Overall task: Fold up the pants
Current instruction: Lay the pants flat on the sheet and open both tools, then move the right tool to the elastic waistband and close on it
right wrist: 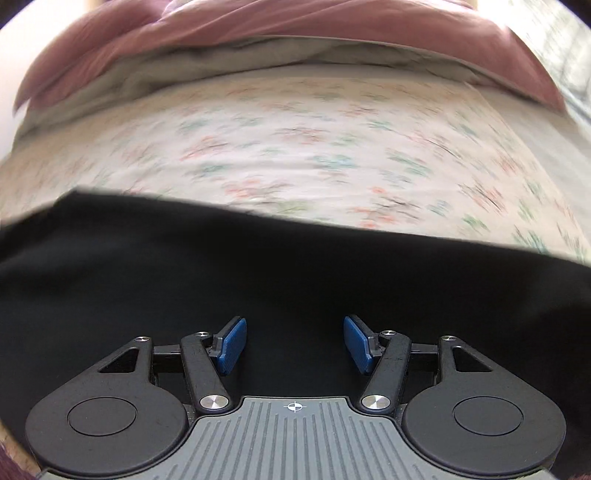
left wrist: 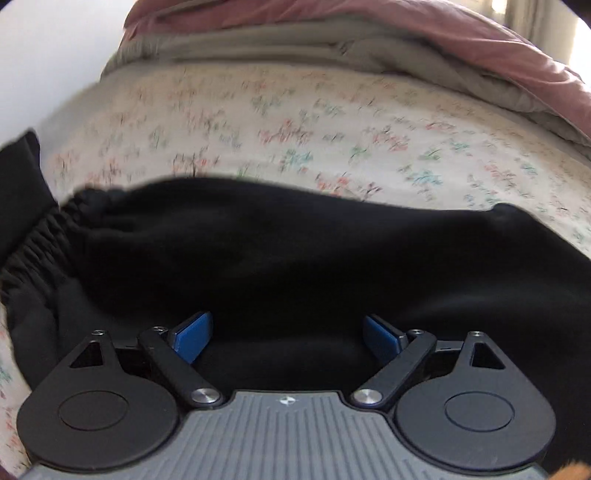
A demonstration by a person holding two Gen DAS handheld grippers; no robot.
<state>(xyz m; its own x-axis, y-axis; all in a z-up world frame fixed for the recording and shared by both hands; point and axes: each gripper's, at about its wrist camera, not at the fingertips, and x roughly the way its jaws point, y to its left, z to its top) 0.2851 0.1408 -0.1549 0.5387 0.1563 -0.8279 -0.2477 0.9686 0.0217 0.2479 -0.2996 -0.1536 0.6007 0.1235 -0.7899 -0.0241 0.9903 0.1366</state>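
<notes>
Nearest the lenses, the left gripper [left wrist: 287,334] was seen with its blue pads [left wrist: 192,336] spread wide and nothing gripped, while the right gripper [right wrist: 294,343] was parted more narrowly, also empty. Just beyond both, the black pants [left wrist: 295,251] were spread across the floral sheet [left wrist: 295,122], gathered waistband [left wrist: 40,243] at left. Farther off, a pink-and-grey duvet [right wrist: 258,33] was bunched.

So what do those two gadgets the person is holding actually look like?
Both look alike. Each hand-held gripper, left and right, has a grey ribbed plastic body marked with a small white crosshair, two round black discs, black linkage arms on silver pivots, and ridged blue pads. No cables show.
</notes>
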